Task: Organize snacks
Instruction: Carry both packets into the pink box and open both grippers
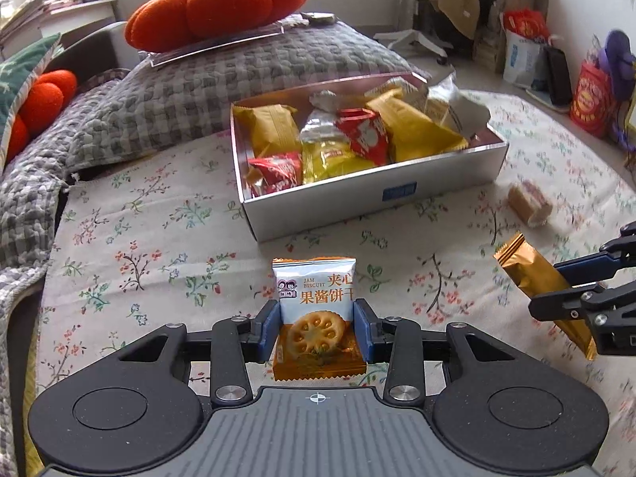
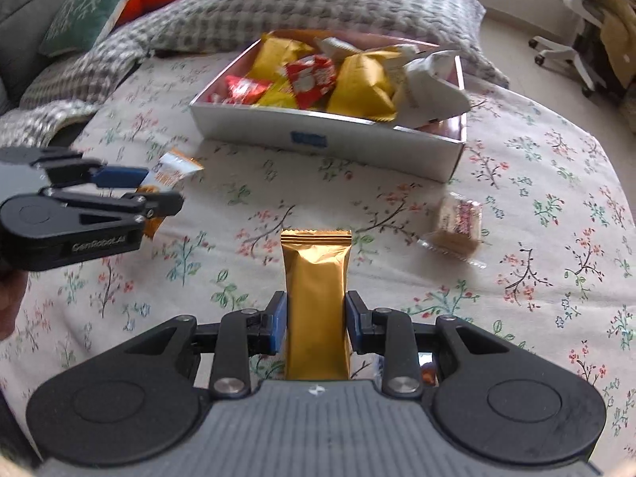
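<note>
- The box [image 1: 369,190] sits on the bed [image 1: 159,238], on the floral sheet, far from both grippers, and already holds a heap of yellow and red snack packets [image 1: 342,135], so I judge most of the sorting done.
- The left gripper [image 1: 316,328] has its fingers clamped on the sides of a jam biscuit packet [image 1: 314,290], held lengthways, pointing towards the box, which lies just beyond it.
- The right gripper [image 2: 316,324] has its fingers clamped on a gold bar wrapper [image 2: 316,278], also held lengthways, with the box ahead and a little left.
- In the left wrist view the gold bar wrapper shows at the right edge in the other gripper, well apart from the box.
- Neither held snack is over the box; both still have to be carried across and dropped in.
- One clear-wrapped cake [image 2: 457,226] lies on the sheet, near and to the right of the box, untouched.
- By my reading, three snacks are left: the two in hand and that cake. Whether others lie out of view cannot be told.
</note>
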Action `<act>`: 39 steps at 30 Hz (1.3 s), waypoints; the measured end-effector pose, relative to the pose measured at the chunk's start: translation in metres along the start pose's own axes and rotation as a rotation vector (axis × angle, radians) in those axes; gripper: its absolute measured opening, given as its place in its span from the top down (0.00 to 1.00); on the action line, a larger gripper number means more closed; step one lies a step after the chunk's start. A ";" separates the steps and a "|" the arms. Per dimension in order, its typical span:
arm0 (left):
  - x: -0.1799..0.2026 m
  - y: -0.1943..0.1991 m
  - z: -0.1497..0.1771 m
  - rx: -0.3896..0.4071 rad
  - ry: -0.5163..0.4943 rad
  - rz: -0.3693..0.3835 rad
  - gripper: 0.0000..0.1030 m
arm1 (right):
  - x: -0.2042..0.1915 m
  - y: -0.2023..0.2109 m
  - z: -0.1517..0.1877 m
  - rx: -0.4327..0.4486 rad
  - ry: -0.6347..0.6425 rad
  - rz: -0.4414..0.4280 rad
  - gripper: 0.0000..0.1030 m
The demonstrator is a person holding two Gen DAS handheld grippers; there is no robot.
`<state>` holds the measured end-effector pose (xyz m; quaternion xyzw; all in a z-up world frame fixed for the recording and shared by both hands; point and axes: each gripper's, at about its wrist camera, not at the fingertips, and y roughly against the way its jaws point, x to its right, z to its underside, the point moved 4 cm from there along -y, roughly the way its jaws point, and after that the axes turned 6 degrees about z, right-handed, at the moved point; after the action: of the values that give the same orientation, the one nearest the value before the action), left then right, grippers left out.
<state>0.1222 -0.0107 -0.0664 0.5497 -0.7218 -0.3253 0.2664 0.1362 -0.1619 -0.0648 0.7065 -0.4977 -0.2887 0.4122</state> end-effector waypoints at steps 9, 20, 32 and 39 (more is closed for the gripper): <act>0.003 0.009 -0.017 0.055 0.070 0.051 0.64 | 0.021 -0.001 -0.015 0.042 -0.118 0.005 0.73; 0.003 0.011 -0.030 0.085 0.120 0.064 0.64 | 0.036 0.005 -0.033 0.099 -0.205 0.001 0.73; -0.009 0.009 -0.049 0.127 0.180 0.056 0.64 | 0.065 0.005 -0.047 0.140 -0.315 -0.012 0.73; -0.021 -0.002 -0.066 0.156 0.212 0.060 0.64 | 0.068 -0.003 -0.060 0.158 -0.353 -0.057 0.73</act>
<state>0.1781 -0.0027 -0.0256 0.5783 -0.7288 -0.2001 0.3073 0.2097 -0.2080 -0.0381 0.6889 -0.5630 -0.3798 0.2534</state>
